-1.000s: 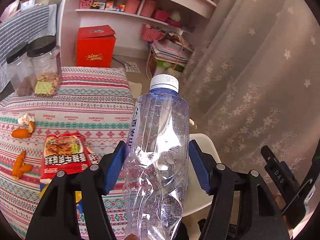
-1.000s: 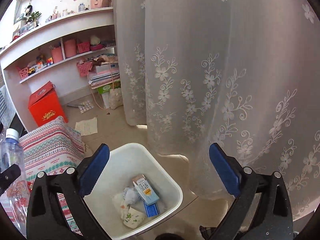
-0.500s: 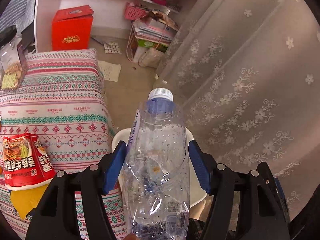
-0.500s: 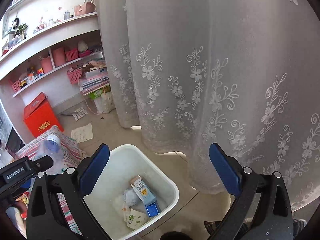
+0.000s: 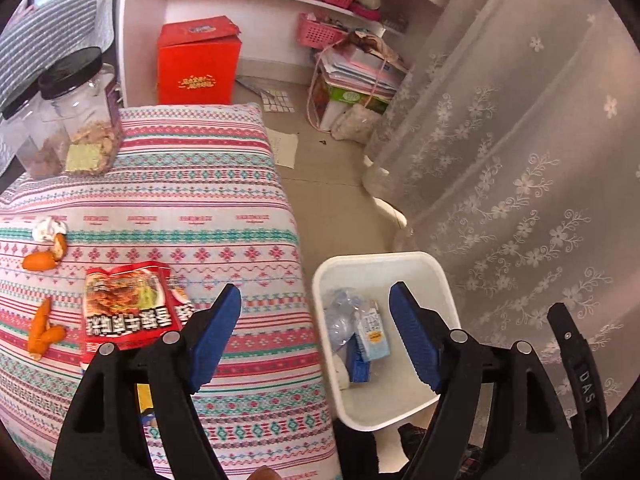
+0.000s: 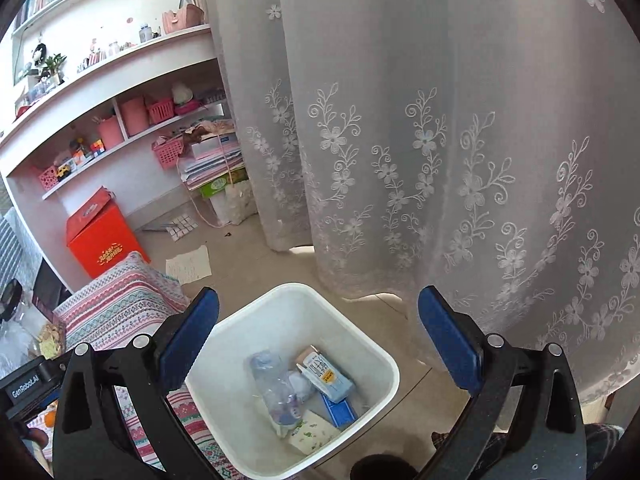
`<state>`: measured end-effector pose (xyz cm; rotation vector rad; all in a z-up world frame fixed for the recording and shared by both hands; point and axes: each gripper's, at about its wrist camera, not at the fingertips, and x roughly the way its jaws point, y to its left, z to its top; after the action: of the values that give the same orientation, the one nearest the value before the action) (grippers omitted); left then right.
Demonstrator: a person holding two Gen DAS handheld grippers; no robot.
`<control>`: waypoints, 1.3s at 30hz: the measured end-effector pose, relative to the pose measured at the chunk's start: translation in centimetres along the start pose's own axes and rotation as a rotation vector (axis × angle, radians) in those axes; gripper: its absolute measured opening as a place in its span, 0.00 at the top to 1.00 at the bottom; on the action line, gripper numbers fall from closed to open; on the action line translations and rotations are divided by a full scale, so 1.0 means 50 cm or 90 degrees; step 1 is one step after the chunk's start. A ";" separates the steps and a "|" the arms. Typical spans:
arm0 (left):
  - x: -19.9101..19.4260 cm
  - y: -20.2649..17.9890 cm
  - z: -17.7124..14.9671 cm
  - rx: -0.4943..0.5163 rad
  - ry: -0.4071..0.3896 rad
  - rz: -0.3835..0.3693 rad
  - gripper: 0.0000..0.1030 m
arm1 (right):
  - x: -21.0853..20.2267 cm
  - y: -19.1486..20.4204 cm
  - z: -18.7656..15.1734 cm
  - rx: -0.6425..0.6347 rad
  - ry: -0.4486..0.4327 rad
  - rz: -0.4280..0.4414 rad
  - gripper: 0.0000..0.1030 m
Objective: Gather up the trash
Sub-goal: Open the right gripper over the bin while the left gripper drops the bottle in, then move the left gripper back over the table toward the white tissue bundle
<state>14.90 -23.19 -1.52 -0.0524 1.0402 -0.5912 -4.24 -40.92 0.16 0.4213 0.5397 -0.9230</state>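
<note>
I stand between two steps of the collecting, I think. The counter [image 5: 224, 200] with the striped cloth carries what remains: a red snack bag [image 5: 128, 304], some orange peels [image 5: 40, 260] and a crumpled white tissue [image 5: 47, 227]. Beside it on the floor is the white bin [image 6: 384, 364], and the clear plastic bottle [image 6: 276, 392] lies inside it, next to a small carton [image 6: 326, 376]. My left fingers [image 5: 316, 332] are opening and nothing is between them. My right fingers [image 6: 320, 340] are spread wide over the bin, also empty. The next move calls for going to the snack bag and pinching its thin edge.
</note>
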 end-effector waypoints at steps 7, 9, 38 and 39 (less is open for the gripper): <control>-0.044 0.122 -0.002 -0.036 -0.011 0.075 0.27 | -0.011 0.088 -0.024 -0.040 0.015 0.043 0.07; -0.055 0.168 0.003 -0.050 -0.008 0.101 0.27 | -0.010 0.117 -0.031 -0.061 0.031 0.060 0.07; 0.131 0.562 0.128 0.113 0.160 0.346 0.53 | 0.027 0.368 -0.118 -0.205 0.150 0.175 0.07; 0.134 0.568 0.135 0.103 0.164 0.341 0.53 | 0.029 0.370 -0.120 -0.208 0.154 0.176 0.07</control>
<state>35.26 -4.00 -12.25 0.4430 1.1914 -0.1914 10.36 -28.52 -3.40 0.3020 0.8173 -0.5074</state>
